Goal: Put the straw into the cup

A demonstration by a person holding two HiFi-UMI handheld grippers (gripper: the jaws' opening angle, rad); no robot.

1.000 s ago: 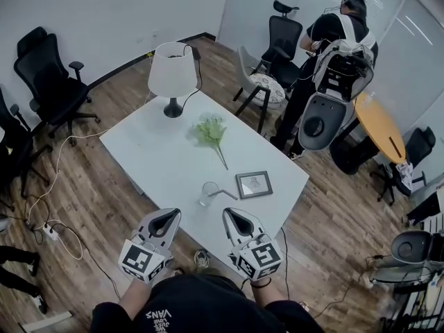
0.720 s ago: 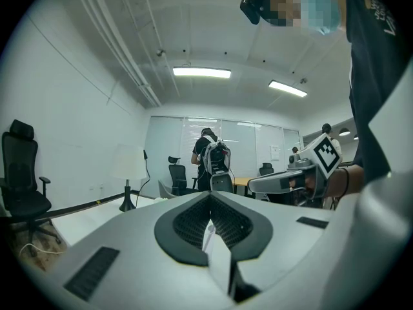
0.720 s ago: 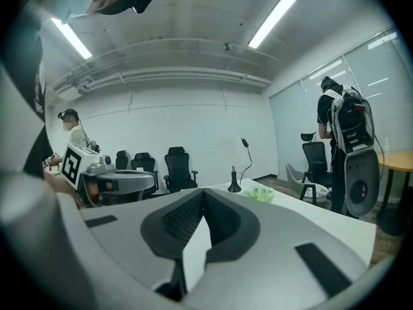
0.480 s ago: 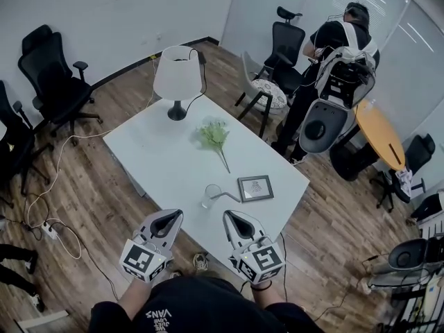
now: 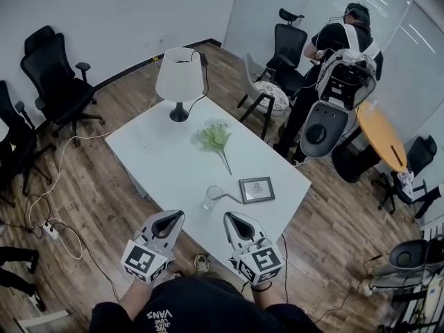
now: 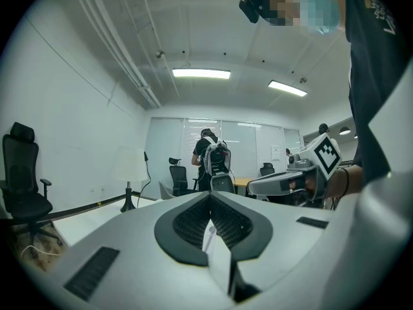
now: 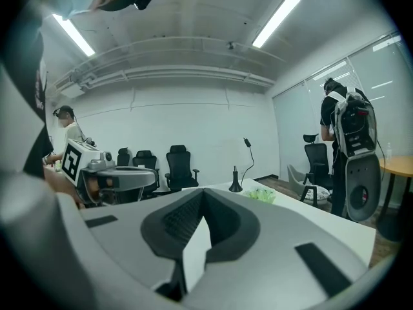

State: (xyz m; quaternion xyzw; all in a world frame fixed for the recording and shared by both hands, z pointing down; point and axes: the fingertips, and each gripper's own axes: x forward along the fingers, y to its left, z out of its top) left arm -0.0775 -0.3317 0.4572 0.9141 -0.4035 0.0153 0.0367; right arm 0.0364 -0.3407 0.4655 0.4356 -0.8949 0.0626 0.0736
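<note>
A clear empty cup (image 5: 211,196) stands on the white table (image 5: 166,158) near its front edge. A thin grey straw (image 5: 229,198) lies flat just right of the cup, between it and a small picture frame (image 5: 257,189). My left gripper (image 5: 173,216) hovers at the table's near edge, below and left of the cup, jaws shut and empty (image 6: 208,197). My right gripper (image 5: 229,217) is beside it, below the straw, also shut with nothing in it (image 7: 202,192). Both point level across the table.
A white lamp (image 5: 180,78) stands at the table's far end, and a green flower sprig (image 5: 216,136) lies mid-table. Black office chairs (image 5: 59,71) line the left wall. A person with a backpack rig (image 5: 336,75) stands at the back right by a round wooden table (image 5: 380,134).
The head view has shifted slightly. Both grippers stay where they were, and the cup and straw have not moved.
</note>
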